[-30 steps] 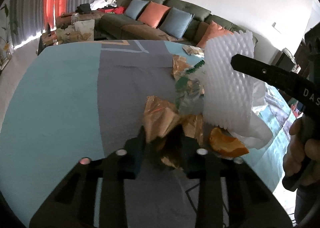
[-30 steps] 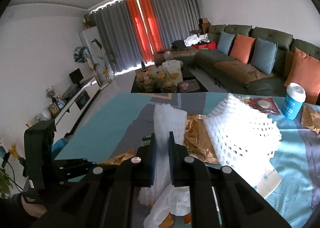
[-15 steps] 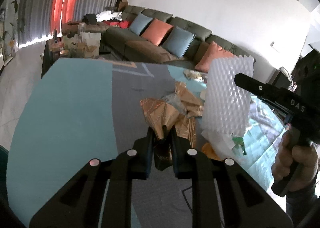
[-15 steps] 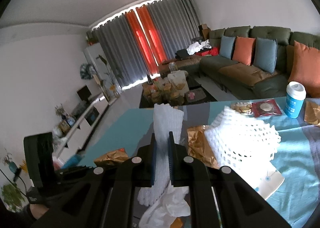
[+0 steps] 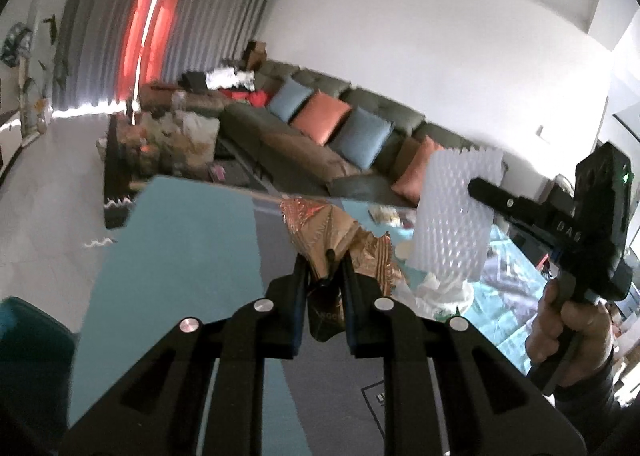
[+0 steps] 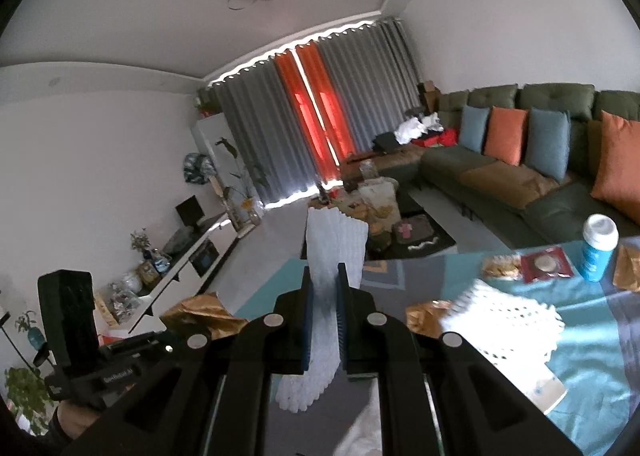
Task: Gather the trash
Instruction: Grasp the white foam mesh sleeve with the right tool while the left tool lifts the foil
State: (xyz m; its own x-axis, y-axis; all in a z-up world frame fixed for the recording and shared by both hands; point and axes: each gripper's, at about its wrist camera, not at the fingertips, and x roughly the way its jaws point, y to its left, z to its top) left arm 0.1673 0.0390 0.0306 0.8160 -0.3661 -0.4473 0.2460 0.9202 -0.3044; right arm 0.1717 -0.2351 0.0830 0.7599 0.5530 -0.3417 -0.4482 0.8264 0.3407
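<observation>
living room, teal table point(image 5: 168, 256): left gripper point(image 5: 323, 276) clamps gold wrapper point(image 5: 336, 232), right gripper point(image 6: 323, 292) clamps upright white foam sheet point(image 6: 334, 252); both lifted, side by side.

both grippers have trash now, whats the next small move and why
Probably carry both pieces off the table toward a bin, though none is in view. The left gripper is shut on the gold wrapper, the right gripper on the white foam sleeve, both lifted.

Your left gripper point(image 5: 323, 270) is matte black, with long flat fingers point(image 5: 298, 288) and four round silver screws. Your right gripper point(image 6: 322, 288) matches, with blue-edged pads. Your right hand point(image 5: 568, 332) shows bare skin above a dark sleeve.
</observation>
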